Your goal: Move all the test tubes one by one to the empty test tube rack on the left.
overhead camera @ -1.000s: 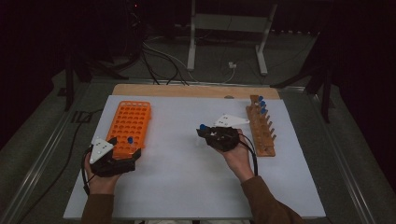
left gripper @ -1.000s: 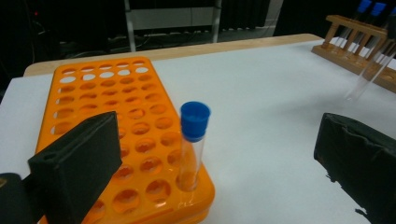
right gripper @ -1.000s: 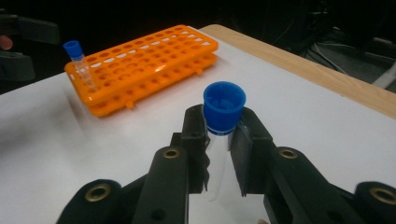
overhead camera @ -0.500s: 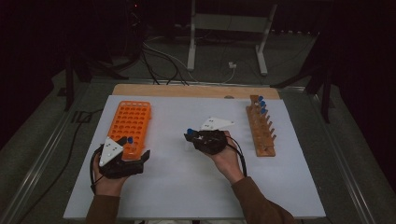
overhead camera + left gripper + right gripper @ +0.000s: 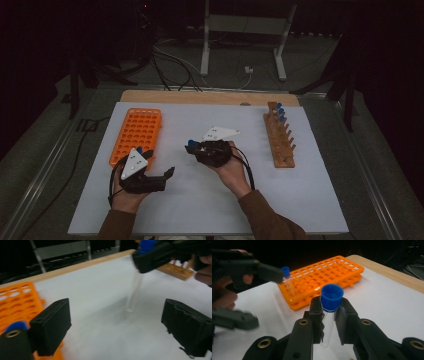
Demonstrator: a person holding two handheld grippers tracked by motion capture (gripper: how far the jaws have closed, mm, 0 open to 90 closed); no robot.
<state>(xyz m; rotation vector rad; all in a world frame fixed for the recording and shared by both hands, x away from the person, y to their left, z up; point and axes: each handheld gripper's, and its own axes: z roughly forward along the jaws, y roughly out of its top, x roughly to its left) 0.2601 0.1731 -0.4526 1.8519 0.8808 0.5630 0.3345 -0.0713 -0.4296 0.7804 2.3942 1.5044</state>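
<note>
From the high view I see my left gripper (image 5: pixel 167 174) near the front corner of the orange rack (image 5: pixel 137 134), jaws spread with nothing between them; they have just been closing a little. My right gripper (image 5: pixel 192 146) sits mid-table, off to the left gripper's right, pinching a blue-capped tube (image 5: pixel 190 144). The wooden rack (image 5: pixel 280 141) lies well beyond the right gripper's far side.

In the left gripper view my jaws stand wide apart over bare white table (image 5: pixel 100 302), and the tube (image 5: pixel 134 291) hangs ahead of them, clamped at its cap end by the right gripper (image 5: pixel 150 256).

In the right gripper view my jaws are pressed on the upright tube (image 5: pixel 329 315) just below its blue cap (image 5: pixel 332 298); the orange rack (image 5: pixel 324 277) lies ahead, with another capped tube (image 5: pixel 287 281) standing at its near edge.
</note>
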